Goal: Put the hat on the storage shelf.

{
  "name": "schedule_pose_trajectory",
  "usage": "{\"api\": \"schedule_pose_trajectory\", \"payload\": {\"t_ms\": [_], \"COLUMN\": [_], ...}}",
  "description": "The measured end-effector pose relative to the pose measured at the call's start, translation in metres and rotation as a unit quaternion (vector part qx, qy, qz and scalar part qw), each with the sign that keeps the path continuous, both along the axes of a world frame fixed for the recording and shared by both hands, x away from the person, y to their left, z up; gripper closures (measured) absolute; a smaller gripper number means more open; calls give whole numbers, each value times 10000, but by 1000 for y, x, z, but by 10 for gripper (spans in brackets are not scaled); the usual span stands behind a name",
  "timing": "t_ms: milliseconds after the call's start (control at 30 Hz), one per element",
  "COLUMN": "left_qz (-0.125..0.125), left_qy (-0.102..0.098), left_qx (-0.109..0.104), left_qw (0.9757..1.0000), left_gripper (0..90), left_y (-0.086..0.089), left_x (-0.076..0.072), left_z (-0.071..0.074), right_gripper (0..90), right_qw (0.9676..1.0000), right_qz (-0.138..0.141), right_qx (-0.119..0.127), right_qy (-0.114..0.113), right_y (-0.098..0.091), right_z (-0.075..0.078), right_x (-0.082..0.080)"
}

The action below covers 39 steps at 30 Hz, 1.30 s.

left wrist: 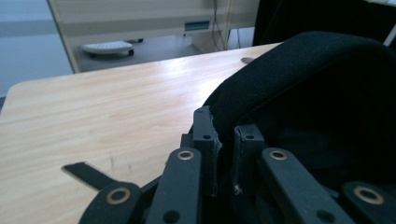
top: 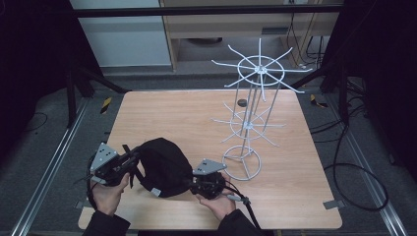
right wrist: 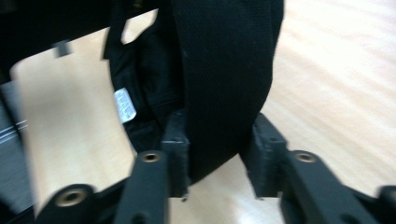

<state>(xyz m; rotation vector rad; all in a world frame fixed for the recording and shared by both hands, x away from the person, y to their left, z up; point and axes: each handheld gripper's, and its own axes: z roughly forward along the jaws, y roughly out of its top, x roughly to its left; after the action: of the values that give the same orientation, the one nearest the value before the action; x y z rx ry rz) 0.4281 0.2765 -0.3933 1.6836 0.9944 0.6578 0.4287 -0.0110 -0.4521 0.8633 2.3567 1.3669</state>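
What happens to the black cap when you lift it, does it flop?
Probably a bit. The cap looks like soft cloth, so its crown may sag. Its edge folds thin between the left gripper pads, which suggests it is light. The brim in the right gripper looks stiffer.

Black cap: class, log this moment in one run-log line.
left gripper: shut on black cap | right gripper: brim between jaws | white wire rack: empty

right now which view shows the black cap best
The high view: it takes in the whole black cap lying on the table, held between both grippers. The left gripper view has just its edge pinched in the jaws. The right gripper view has its brim between the jaws, plus a white inner label.
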Motion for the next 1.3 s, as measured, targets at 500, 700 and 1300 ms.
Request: {"api": "schedule_pose_trajectory", "payload": {"t_ms": [500, 700, 1300], "left_qz": [-784, -818, -449], "left_qy": [520, 691, 457], "left_qx": [507, 673, 334], "left_qw": [9943, 9920, 9974], "left_gripper": [815, 817, 769], "left_y": [3, -3, -5], "left_x": [-40, -44, -21], "left_z": [-47, -56, -35], "right_gripper": [693, 535, 841], "right_qw": [9949, 9985, 9914], "right_qz": [146, 230, -768], "right_qx": [-492, -59, -123], "right_qy": [-864, -501, -1056], "right_y": [-17, -34, -23], "right_z": [-14, -9, 12], "right_x": [-3, -7, 0]}}
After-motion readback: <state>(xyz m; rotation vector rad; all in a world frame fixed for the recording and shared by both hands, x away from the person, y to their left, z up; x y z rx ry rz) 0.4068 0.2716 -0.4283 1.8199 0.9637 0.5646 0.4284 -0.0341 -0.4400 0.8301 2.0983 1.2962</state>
